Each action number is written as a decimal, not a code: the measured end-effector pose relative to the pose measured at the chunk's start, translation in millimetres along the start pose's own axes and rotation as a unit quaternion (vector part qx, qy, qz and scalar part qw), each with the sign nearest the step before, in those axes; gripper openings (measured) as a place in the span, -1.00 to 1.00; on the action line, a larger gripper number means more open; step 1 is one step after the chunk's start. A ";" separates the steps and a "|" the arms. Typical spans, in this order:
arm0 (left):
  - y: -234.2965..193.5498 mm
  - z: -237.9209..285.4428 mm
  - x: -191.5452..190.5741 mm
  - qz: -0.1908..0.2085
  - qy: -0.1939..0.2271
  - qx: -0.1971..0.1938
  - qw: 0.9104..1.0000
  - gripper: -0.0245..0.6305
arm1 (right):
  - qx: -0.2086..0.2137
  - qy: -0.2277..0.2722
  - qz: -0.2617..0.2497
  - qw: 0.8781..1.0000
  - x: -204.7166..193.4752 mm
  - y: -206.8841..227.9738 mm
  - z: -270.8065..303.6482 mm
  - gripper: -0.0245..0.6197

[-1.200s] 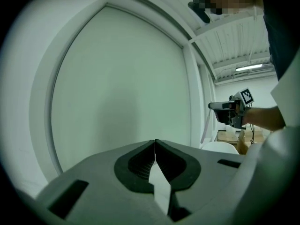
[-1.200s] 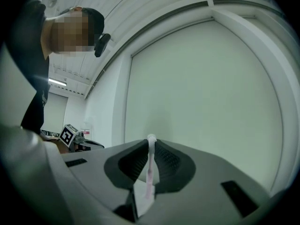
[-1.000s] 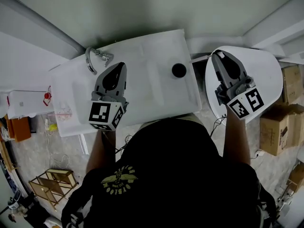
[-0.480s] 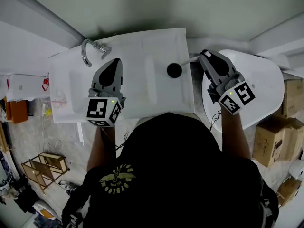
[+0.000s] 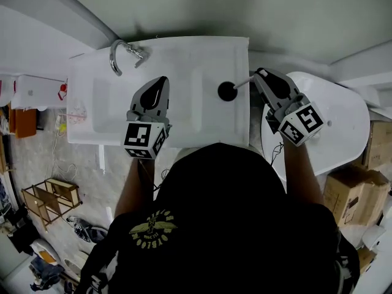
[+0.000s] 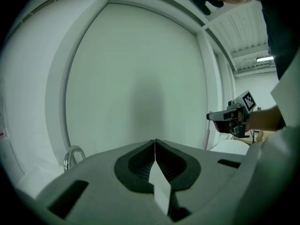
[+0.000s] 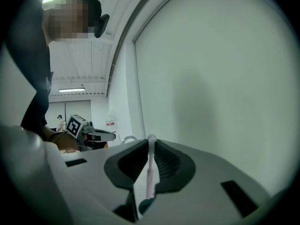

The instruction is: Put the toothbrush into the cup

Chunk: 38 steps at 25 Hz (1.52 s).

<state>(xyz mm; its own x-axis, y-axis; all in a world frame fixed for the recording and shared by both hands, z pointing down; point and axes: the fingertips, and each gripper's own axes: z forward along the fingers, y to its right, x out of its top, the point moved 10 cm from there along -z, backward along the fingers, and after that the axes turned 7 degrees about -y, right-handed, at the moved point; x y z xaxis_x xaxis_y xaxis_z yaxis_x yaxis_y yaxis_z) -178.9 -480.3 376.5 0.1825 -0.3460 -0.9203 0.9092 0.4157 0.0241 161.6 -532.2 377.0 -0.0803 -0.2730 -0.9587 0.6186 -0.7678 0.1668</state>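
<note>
A black cup stands on the right part of the white washbasin counter. My right gripper hovers just right of the cup, shut on a pale pink toothbrush whose free end points toward the cup's rim. In the right gripper view the toothbrush runs between the jaws of the right gripper. My left gripper hangs over the basin, shut with nothing in it; in its own view the left gripper shows jaws pressed together, with the right gripper off to the right.
A chrome faucet stands at the basin's back left. A white rounded top lies to the right of the counter, with cardboard boxes beyond it. A wooden rack and a white box are at the left.
My right gripper has moved left with the toothbrush, from over the white rounded top to beside the cup. The left gripper stays over the basin.
</note>
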 end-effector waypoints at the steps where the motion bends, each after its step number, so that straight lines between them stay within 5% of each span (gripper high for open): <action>1: 1.4 0.0 -2.4 -0.001 -0.004 0.002 1.000 -0.89 | 0.003 -0.005 0.001 1.000 -4.2 1.6 2.4 -0.79; 15: 6.4 12.6 -49.4 -0.008 -0.073 0.007 0.997 -0.89 | 0.026 -0.073 0.066 0.995 -90.1 23.0 49.3 -0.79; 26: 13.9 13.2 -60.2 -0.001 -0.101 0.001 0.995 -0.89 | 0.041 -0.142 0.050 0.988 -144.5 22.0 81.2 -0.79; 38: 15.3 8.9 -62.3 -0.012 -0.102 0.006 0.995 -0.89 | 0.011 -0.180 0.010 0.984 -158.7 23.9 92.6 -0.78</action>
<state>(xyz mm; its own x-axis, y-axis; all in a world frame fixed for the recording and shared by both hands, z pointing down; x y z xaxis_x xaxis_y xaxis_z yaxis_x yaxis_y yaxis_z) -173.0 -459.9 437.6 0.2318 -0.5202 -0.8220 0.9186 0.3950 0.0091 116.8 -561.0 554.5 -0.3421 -0.4730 -0.8120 0.6060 -0.7714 0.1940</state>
